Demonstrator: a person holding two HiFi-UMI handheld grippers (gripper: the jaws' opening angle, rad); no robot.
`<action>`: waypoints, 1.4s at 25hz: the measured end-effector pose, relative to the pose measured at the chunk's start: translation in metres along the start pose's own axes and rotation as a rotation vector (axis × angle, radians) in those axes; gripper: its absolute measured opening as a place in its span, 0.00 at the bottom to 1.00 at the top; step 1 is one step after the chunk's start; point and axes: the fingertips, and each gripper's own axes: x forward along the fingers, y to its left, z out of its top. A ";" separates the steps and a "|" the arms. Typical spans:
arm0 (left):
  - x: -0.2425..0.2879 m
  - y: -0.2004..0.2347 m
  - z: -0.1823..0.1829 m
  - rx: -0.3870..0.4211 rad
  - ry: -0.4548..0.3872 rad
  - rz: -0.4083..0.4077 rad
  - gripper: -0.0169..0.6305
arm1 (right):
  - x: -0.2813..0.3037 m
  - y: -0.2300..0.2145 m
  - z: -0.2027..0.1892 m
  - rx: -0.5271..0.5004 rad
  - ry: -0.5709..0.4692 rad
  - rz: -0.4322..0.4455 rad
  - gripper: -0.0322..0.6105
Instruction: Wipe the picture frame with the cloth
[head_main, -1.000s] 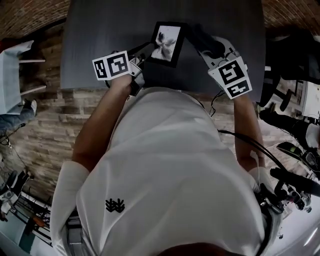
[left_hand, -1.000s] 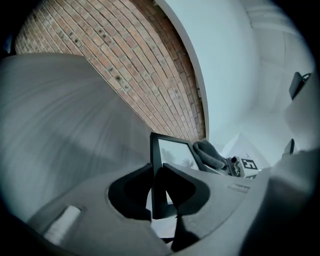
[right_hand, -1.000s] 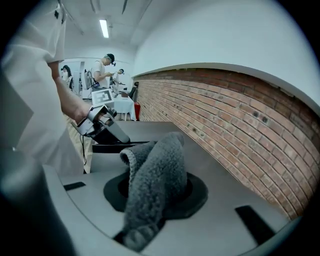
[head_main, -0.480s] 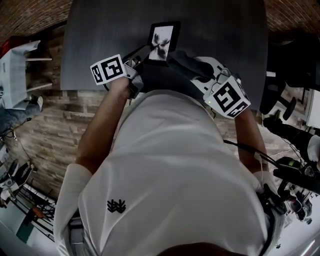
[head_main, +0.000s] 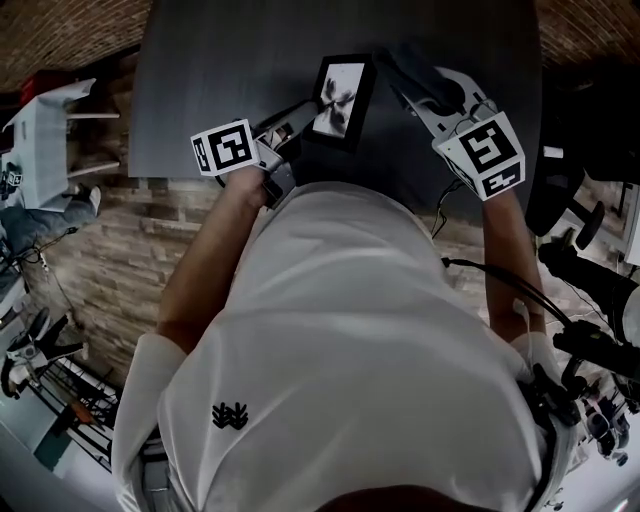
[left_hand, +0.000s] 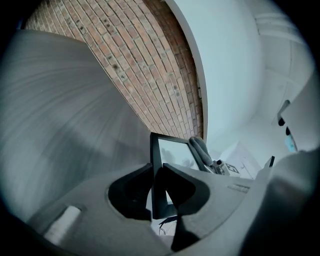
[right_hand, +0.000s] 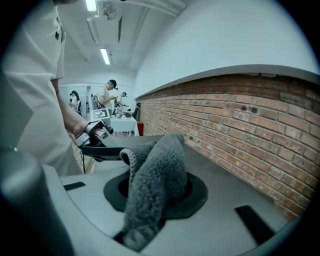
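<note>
A black picture frame (head_main: 340, 98) with a pale print is held tilted above the dark grey table (head_main: 200, 80). My left gripper (head_main: 298, 118) is shut on the frame's left edge, and the black border (left_hand: 156, 190) runs between its jaws. My right gripper (head_main: 428, 92) is shut on a fluffy grey cloth (right_hand: 156, 175). The cloth (head_main: 408, 68) hangs at the frame's upper right corner. In the left gripper view the cloth (left_hand: 199, 150) lies along the far edge of the glass (left_hand: 172, 152). Whether it touches there I cannot tell.
A brick wall (right_hand: 240, 115) runs along the table's far side. The table's near edge is just in front of the person's white shirt (head_main: 340, 340). A white chair (head_main: 45, 120) stands at the left, dark equipment (head_main: 590, 330) at the right. People (right_hand: 107, 95) stand in the background.
The right gripper carried the cloth from the frame's right side down to its lower right, then back up to the upper right corner. The frame has shifted slightly right.
</note>
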 end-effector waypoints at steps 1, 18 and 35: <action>0.000 0.000 -0.002 -0.009 -0.003 0.003 0.14 | -0.001 0.006 -0.001 0.007 -0.008 0.019 0.19; -0.004 0.021 0.012 -0.132 -0.156 0.137 0.14 | -0.026 0.096 -0.011 0.038 -0.119 0.257 0.19; 0.004 0.015 0.020 -0.305 -0.248 0.035 0.14 | -0.007 0.117 -0.007 -0.265 -0.113 0.231 0.19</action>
